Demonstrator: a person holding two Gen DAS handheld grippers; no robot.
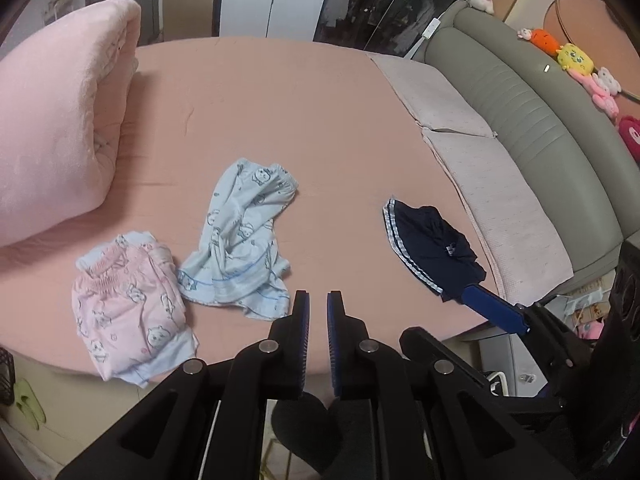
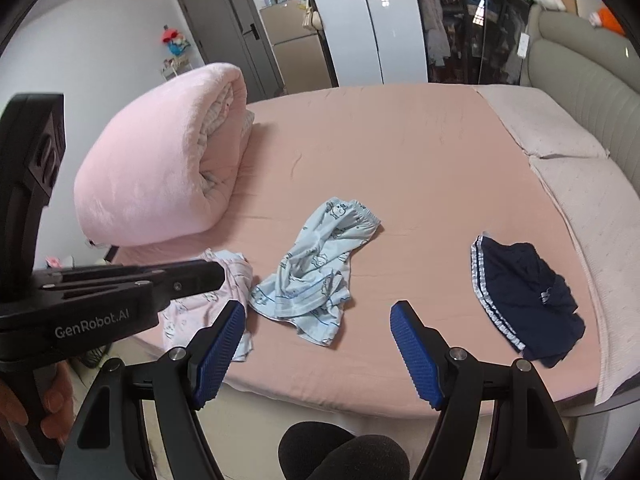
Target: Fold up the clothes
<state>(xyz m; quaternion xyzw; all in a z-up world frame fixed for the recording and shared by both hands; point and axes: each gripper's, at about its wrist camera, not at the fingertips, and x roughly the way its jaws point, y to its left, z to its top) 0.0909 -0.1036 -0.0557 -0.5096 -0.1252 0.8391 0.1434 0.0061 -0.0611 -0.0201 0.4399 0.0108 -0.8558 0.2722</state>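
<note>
Three crumpled garments lie on the pink bed sheet (image 1: 300, 120) near its front edge. Furthest left are pink printed pants (image 1: 128, 308) (image 2: 200, 308), with light blue printed pants (image 1: 240, 240) (image 2: 316, 276) in the middle. At the right are navy shorts (image 1: 432, 248) (image 2: 528, 300) with white striped trim. My left gripper (image 1: 318, 300) (image 2: 218, 276) hovers above the bed's front edge, shut down to a thin gap with nothing in it. My right gripper (image 2: 318, 308) is open and empty, short of the blue pants. One of its blue pads (image 1: 492, 308) shows beside the navy shorts.
A rolled pink quilt (image 1: 56, 120) (image 2: 160, 172) fills the bed's left side. Two beige pillows (image 1: 500, 200) (image 2: 580, 200) lie against the grey padded headboard (image 1: 520, 112) on the right, with plush toys (image 1: 576, 60) on it. A hand (image 2: 52, 408) holds the left gripper's handle.
</note>
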